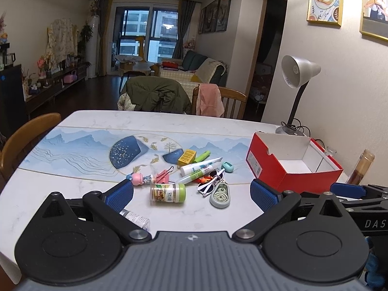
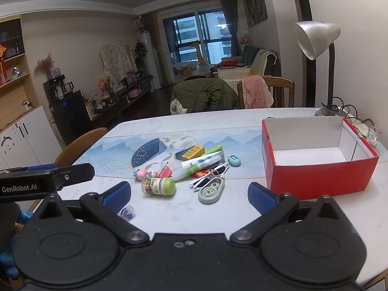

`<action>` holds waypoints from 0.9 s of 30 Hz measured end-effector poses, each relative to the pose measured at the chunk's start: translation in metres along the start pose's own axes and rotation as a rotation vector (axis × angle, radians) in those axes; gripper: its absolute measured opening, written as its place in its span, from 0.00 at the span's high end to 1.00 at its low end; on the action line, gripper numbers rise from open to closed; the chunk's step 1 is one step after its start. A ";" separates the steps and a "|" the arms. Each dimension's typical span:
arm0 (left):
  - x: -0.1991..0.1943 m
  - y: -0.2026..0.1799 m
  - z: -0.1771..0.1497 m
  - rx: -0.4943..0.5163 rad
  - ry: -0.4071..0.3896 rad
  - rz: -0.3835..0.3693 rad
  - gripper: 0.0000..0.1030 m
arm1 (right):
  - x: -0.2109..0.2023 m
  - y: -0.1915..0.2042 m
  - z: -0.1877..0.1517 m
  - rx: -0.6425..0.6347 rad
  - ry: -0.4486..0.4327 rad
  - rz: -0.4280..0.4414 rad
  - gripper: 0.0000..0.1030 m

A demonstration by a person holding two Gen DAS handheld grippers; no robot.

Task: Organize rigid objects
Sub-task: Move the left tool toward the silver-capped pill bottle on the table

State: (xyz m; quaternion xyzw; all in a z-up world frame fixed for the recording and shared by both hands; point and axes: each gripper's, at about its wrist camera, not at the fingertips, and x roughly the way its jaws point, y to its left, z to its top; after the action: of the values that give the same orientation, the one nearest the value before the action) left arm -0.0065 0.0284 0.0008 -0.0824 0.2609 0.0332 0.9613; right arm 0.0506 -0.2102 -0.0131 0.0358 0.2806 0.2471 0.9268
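Both tools, left tool (image 1: 191, 194) and right tool (image 2: 189, 194), are apart and empty; the small jar (image 2: 158, 186) looks light, stiff and smooth, so grip its middle.

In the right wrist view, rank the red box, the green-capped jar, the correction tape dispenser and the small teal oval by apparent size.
1. red box
2. green-capped jar and correction tape dispenser: too alike to rank
3. small teal oval, though it lies farther back

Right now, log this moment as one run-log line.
left tongs: open, empty | right tongs: open, empty | red cardboard box: empty | small items pile: untouched on marble table
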 end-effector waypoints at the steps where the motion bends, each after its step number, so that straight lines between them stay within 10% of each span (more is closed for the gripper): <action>1: 0.001 0.002 0.000 -0.004 0.003 -0.009 0.00 | 0.001 0.002 0.000 -0.001 0.001 -0.001 0.00; 27: 0.123 0.093 -0.042 0.084 0.204 -0.022 0.00 | 0.128 0.049 0.008 -0.057 0.203 0.044 0.04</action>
State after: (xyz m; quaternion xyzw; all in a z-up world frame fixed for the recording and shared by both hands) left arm 0.0684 0.1150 -0.1102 -0.0476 0.3575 0.0031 0.9327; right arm 0.1259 -0.1058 -0.0607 -0.0099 0.3651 0.2777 0.8885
